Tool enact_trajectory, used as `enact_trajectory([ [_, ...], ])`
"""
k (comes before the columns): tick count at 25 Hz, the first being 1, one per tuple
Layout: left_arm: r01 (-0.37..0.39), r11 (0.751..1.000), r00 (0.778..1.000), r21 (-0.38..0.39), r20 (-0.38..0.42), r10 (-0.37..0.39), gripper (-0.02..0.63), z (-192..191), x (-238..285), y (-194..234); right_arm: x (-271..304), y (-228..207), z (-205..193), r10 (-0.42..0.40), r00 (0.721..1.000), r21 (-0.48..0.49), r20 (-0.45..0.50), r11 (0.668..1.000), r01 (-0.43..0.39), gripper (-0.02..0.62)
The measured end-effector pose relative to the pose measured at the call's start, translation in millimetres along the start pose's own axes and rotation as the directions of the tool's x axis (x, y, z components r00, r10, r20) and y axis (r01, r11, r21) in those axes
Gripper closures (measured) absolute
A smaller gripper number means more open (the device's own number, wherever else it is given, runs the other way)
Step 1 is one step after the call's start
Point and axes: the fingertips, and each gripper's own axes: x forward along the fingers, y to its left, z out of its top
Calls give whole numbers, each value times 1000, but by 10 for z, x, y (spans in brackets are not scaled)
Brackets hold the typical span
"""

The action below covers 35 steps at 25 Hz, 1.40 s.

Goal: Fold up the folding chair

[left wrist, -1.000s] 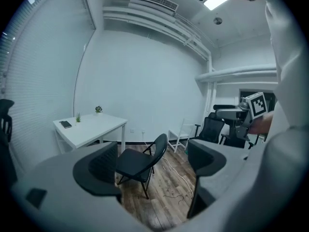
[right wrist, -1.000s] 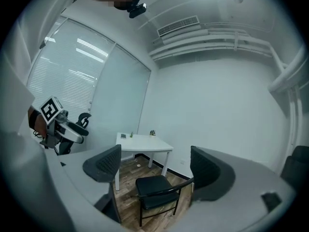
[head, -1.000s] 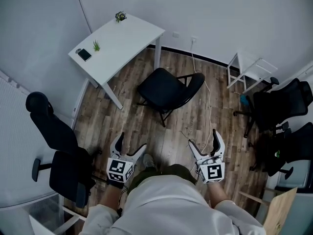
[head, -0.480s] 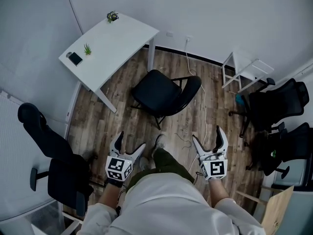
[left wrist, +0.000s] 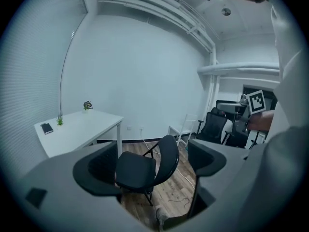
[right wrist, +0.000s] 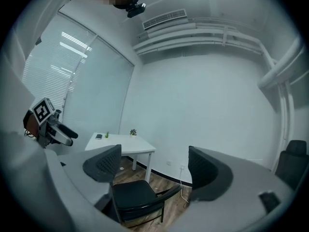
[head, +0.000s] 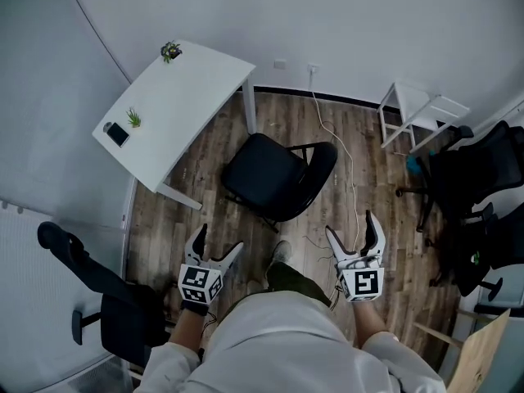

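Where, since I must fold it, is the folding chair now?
Head view, centre: the folding chair stands unfolded on the wood floor, just right of the white desk.

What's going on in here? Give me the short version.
A person stands facing a black folding chair, holding the left gripper and right gripper low in front of them. Both are open and empty, short of the chair. The chair stands unfolded on the wooden floor beside a white desk; folding has not begun.

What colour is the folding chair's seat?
Black; the folding chair shows best in the head view.
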Motion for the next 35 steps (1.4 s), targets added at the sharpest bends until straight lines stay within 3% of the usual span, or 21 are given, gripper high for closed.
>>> enact_trajectory([
  [11,11,1000,996,27,-91,-8,150,262,1061,318,858,-546,-359,-23,998,85,-57,996,27,161],
  [23,49,997,980,-51,-188,-58,150,107,1839,839,1508,-916,-573,-78,985,134,-154,986,99,163],
  [28,108,992,961,-71,-246,-123,150,-111,2153,1141,1706,-946,-643,-144,968,130,-203,976,173,163],
  [35,193,978,918,-78,-338,-208,150,-375,2618,1580,1917,-850,-867,-227,925,134,-305,951,277,163],
])
